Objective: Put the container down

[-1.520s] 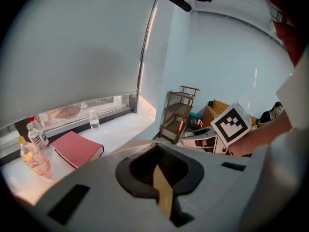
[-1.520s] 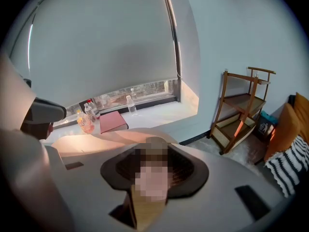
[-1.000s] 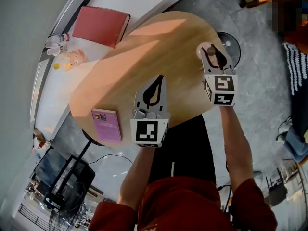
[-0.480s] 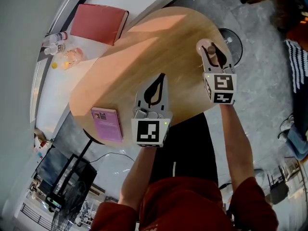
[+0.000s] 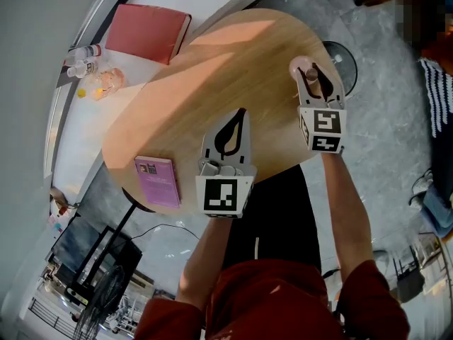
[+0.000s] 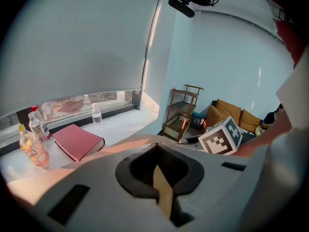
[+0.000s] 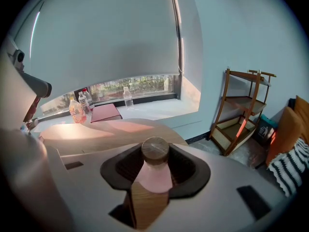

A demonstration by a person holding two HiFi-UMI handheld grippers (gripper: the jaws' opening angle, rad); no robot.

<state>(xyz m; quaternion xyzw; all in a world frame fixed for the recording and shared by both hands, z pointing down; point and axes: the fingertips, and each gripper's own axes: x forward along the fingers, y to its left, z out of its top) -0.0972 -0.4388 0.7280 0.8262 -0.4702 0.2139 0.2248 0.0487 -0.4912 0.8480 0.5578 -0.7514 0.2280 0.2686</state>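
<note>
We held the pink container [image 7: 154,172] clamped in our right gripper [image 5: 316,74]. Its two jaws pressed against the container's sides just under the round wooden lid [image 7: 155,150]. The container stood upright over the right edge of the round wooden table [image 5: 212,62], on the side nearer to us. We could not tell whether its base touched the tabletop.

Our left gripper [image 5: 238,113] hung over the near side of the table, well apart from the right one. Its jaws were brought together at the tips with nothing between them, and only a strip of tabletop showed through the gap behind them.

A purple book [image 5: 157,181] lay flat at the table's near left edge, beside the left gripper but not touching it. Beyond the table, on the white window ledge [image 5: 85,133], lay a red book [image 5: 147,34], with a few bottles [image 5: 83,55] near it. In the right gripper view a wooden shelf [image 7: 244,108] stood against the wall.
</note>
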